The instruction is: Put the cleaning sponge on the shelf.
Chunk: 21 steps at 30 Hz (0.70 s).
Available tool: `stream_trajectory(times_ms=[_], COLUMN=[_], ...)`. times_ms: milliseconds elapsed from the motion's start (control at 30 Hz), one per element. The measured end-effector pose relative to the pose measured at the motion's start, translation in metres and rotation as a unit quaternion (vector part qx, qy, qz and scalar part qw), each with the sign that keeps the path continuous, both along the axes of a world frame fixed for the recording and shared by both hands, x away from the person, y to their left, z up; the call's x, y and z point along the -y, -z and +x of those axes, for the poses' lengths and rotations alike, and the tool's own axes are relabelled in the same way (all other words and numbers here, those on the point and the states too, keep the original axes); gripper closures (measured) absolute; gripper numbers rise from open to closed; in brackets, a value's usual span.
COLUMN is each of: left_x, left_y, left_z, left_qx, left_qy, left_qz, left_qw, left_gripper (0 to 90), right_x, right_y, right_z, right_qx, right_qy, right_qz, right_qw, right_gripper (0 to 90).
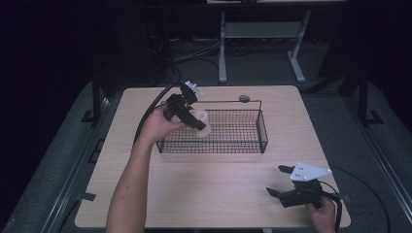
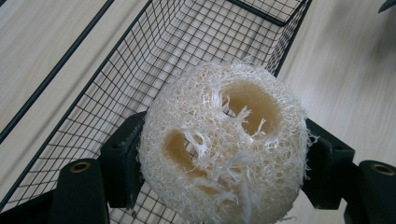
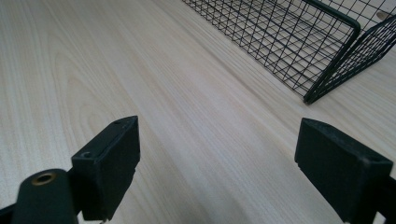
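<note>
Two jaws of left gripper (image 2: 219,172) clamping loofah (image 2: 222,149), seemingly above wire basket (image 2: 116,79)

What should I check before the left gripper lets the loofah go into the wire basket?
1. Grip: left gripper is shut on the loofah, a jaw on each side. Ok.
2. Position: in the high view the loofah hangs at the left end of the wire basket, with basket mesh below it in the left gripper view. Ok.
3. Height above the basket floor: cannot tell.
4. Landing spot: the mesh floor beneath looks bare. Ok.
5. Right gripper: open, resting near the table's front right corner, away from the basket. Ok.
</note>
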<state>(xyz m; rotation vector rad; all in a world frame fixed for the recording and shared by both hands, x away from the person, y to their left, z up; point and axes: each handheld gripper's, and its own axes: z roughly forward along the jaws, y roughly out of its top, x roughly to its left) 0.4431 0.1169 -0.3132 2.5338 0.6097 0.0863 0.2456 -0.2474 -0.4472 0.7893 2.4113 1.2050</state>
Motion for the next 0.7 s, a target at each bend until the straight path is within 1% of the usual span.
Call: stream_trajectory(times_ms=[167, 300, 367, 500, 533, 567, 600, 700], left_x=[0.003, 0.005, 0.006, 0.007, 0.006, 0.006, 0.006, 0.004], left_y=[0.006, 0.011, 0.015, 0.019, 0.022, 0.022, 0.026, 0.030], left_z=[0.004, 0.009, 0.012, 0.014, 0.015, 0.015, 0.017, 0.019], left_qx=[-0.001, 0.003, 0.001, 0.000, 0.002, 0.002, 0.000, -0.002], left_qy=[-0.008, -0.014, -0.016, -0.016, -0.017, -0.017, -0.020, -0.021], left_qz=[0.004, 0.005, 0.009, 0.009, 0.006, 0.006, 0.008, 0.005], left_qw=[1.0000, 0.9999, 0.9998, 0.9998, 0.9998, 0.9998, 0.9998, 0.9998], left_gripper=[27.2, 27.2, 27.2, 27.3, 27.3, 27.2, 27.3, 27.2], right_x=[0.000, 0.000, 0.001, 0.001, 0.001, 0.001, 0.001, 0.001], right_y=[0.000, 0.000, 0.000, 0.000, 0.000, 0.000, 0.000, 0.000], right_z=[0.000, 0.000, 0.000, 0.000, 0.000, 0.000, 0.000, 0.000], right_qx=[-0.001, 0.001, 0.001, -0.001, -0.001, -0.001, 0.001, 0.001], right_qy=[0.000, -0.001, 0.000, 0.001, 0.001, 0.001, 0.000, 0.000], right_qz=[0.001, 0.002, 0.002, 0.003, 0.004, 0.004, 0.005, 0.005], right_qw=[1.0000, 1.0000, 1.0000, 1.0000, 1.0000, 1.0000, 1.0000, 1.0000], right_gripper=[13.5, 13.6, 13.6, 13.5, 13.6, 13.6, 13.6, 13.6])
